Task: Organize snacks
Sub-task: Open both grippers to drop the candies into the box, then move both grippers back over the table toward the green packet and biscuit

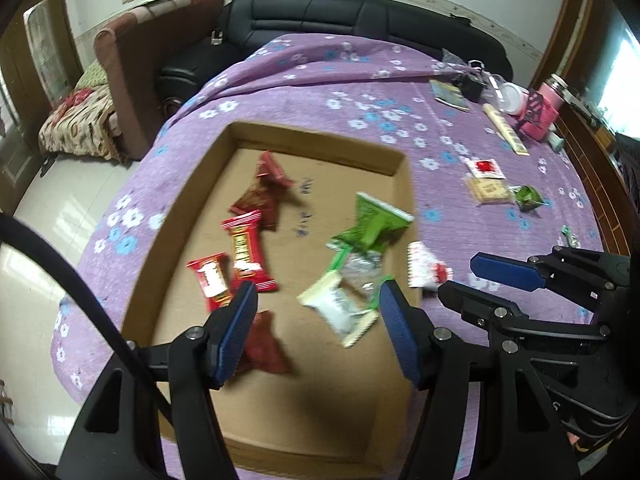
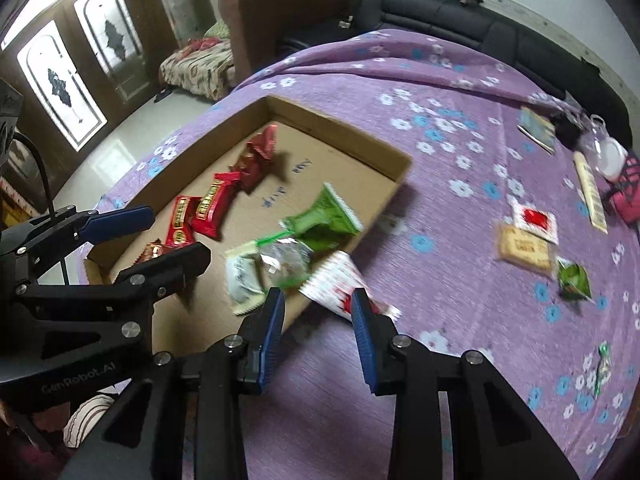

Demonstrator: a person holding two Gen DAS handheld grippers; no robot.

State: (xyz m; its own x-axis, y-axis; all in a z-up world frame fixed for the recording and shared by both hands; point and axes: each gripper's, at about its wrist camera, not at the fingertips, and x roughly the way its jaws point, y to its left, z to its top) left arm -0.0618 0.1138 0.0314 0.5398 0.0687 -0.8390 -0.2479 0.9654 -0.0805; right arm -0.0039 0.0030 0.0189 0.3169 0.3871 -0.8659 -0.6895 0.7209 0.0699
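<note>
Most of both views is filled by a purple cloth (image 1: pixel 352 92) printed with white and blue flowers. At the centre of the left wrist view a shallow cardboard box (image 1: pixel 320 152) is seen lying on it. Inside the box, red packets (image 1: pixel 244 248) are gathered on the left and a green packet (image 1: pixel 372 222) and a pale packet (image 1: pixel 336 308) on the right. A white-and-red packet (image 2: pixel 340 284) is seen at the centre of the right wrist view, tilted across the box's right rim, partly over the cloth.

More snacks lie on the cloth at the right of the right wrist view, well apart from the box: a white sachet (image 2: pixel 534 218) touching a tan biscuit pack (image 2: pixel 524 248), and a small green packet (image 2: pixel 574 278) just beside them.

At the bottom of the left wrist view the left gripper (image 1: pixel 318 334) is shown wide open over the box, with nothing between its blue pads. At the bottom of the right wrist view the right gripper (image 2: pixel 318 334) is shown partly open. The white-and-red packet is seen just beyond its fingertips, and no pad is seen pressing on it.
</note>
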